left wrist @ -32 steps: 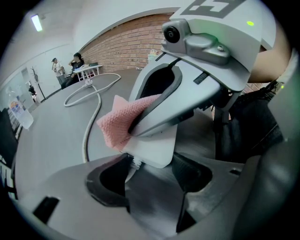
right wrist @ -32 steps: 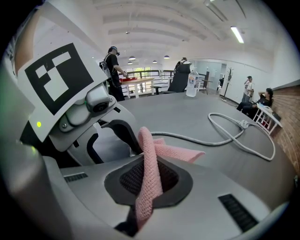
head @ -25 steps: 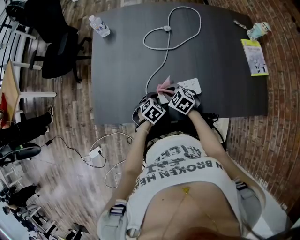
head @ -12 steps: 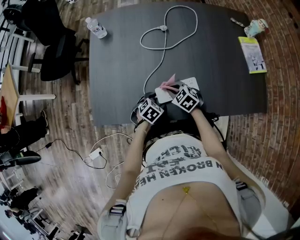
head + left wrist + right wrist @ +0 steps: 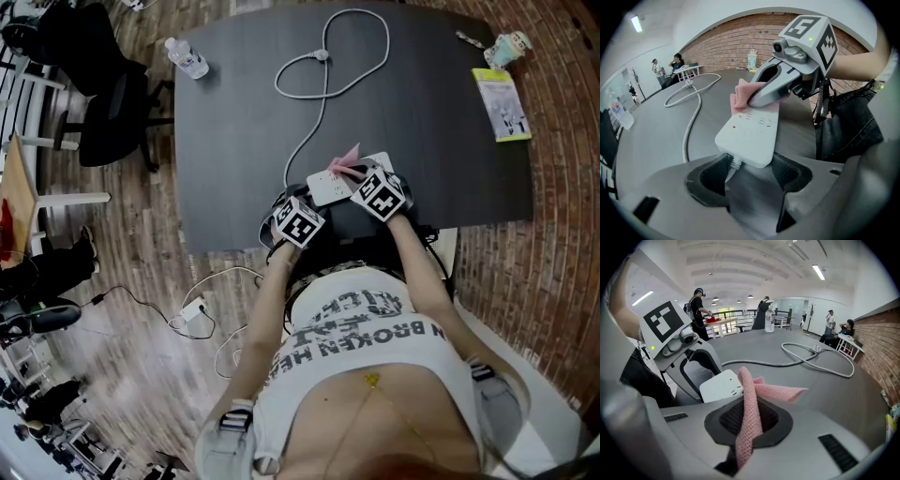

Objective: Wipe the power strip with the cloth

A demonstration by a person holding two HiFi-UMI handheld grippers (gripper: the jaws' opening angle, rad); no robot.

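Observation:
The white power strip (image 5: 328, 187) lies at the dark table's near edge, and its cord end sits between the jaws of my left gripper (image 5: 315, 203). In the left gripper view the strip (image 5: 749, 135) is clamped at its near end by the left gripper (image 5: 750, 169). My right gripper (image 5: 356, 174) is shut on a pink cloth (image 5: 349, 156) and presses it onto the strip's far half. The right gripper view shows the cloth (image 5: 751, 397) folded through the right gripper (image 5: 749, 420), with the strip (image 5: 721, 385) just to its left.
The strip's white cable (image 5: 323, 103) loops across the table to a plug at the far side. A water bottle (image 5: 187, 58) lies at the far left corner; a yellow booklet (image 5: 504, 103) and a small cup (image 5: 512, 44) are at the far right. An office chair (image 5: 103, 103) stands left.
The right gripper has slid the pink cloth along the strip, away from the left gripper, so more of the strip's white top shows. The left gripper keeps its hold.

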